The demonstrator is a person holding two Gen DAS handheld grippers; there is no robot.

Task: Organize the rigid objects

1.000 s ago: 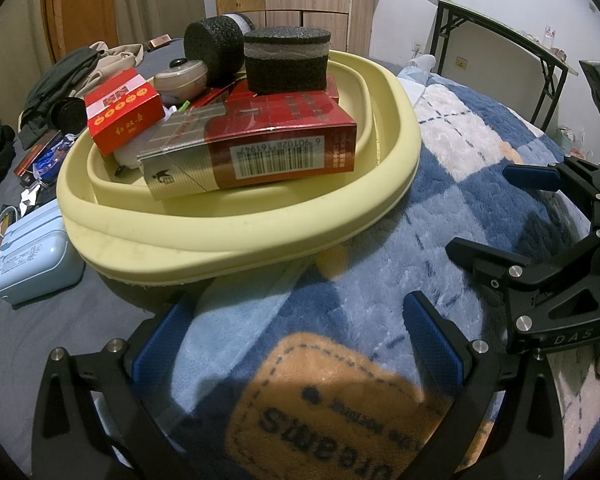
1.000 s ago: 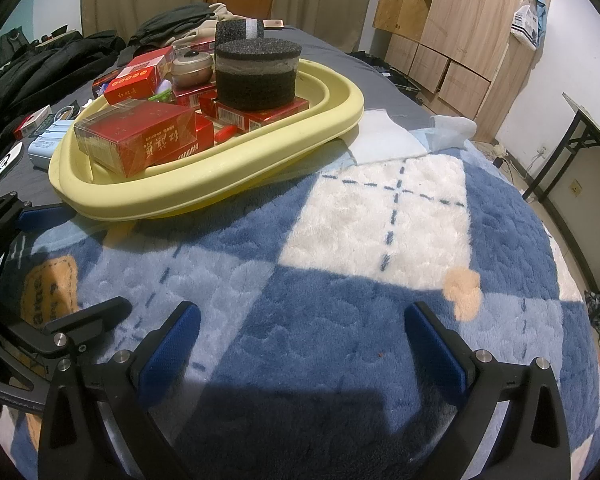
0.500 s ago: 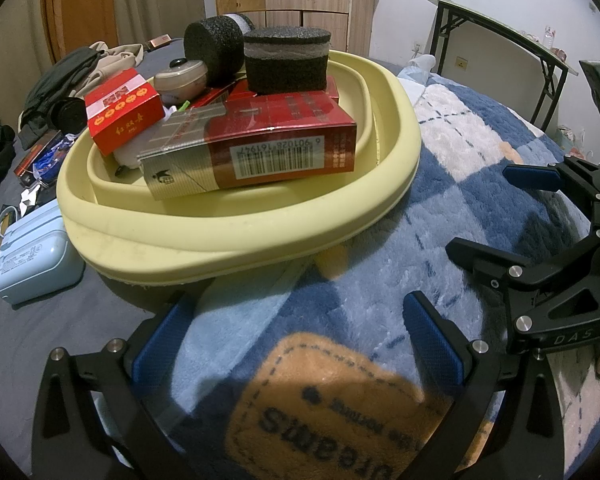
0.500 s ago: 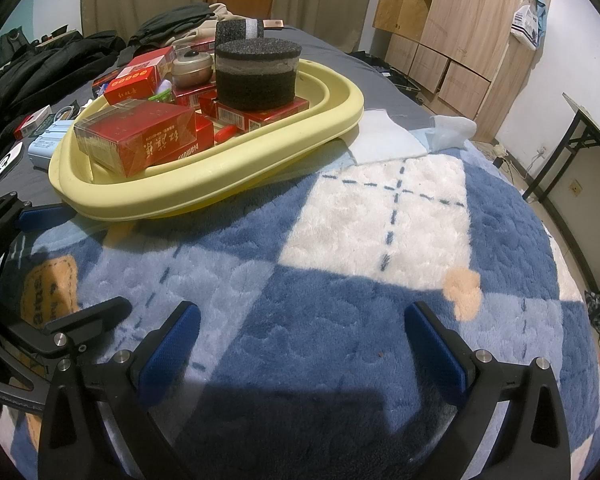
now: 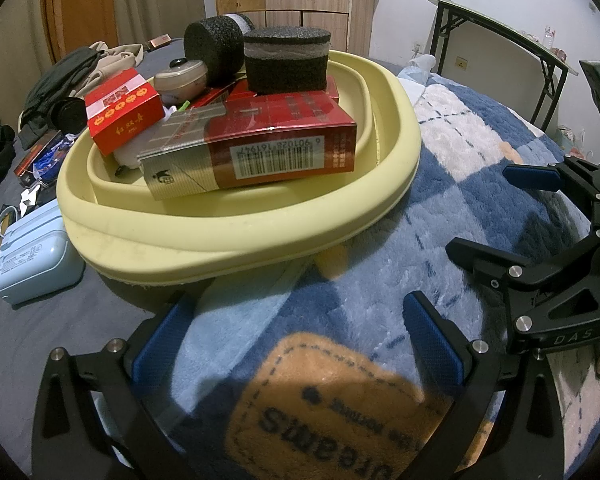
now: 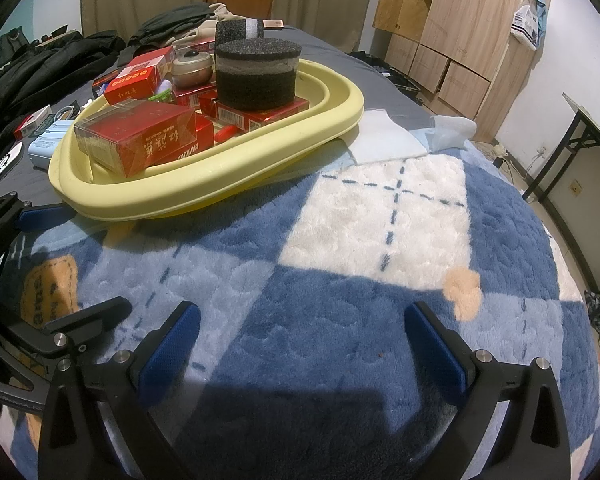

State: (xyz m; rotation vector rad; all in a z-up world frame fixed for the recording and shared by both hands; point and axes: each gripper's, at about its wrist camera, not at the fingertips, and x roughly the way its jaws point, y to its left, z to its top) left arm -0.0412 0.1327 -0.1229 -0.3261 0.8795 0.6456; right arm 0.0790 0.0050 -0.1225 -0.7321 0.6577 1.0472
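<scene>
Nearest, a plush blanket in blue, pale-blue and white checks covers the bed, with an orange patch bearing lettering under the left gripper; that gripper's blue-padded fingers stand spread wide, nothing between them; the right gripper hovers likewise, its fingers apart and empty over dark-blue pile; the two tools sit side by side, near but not touching. Ahead of both, bare blanket lies open up to the pale yellow basin, which rests at the blanket's far-left edge, partly on the grey sheet; inside it are red cartons, a barcoded red-and-gold box, a small red box, a round lidded tin and a black foam cylinder standing on flat red boxes; a second foam roll lies behind. Left of the basin sits a light-blue case among small clutter; farther back, dark clothes are heaped; wooden cabinets line the far wall; a black-legged folding table stands at the right edge of the bed.
</scene>
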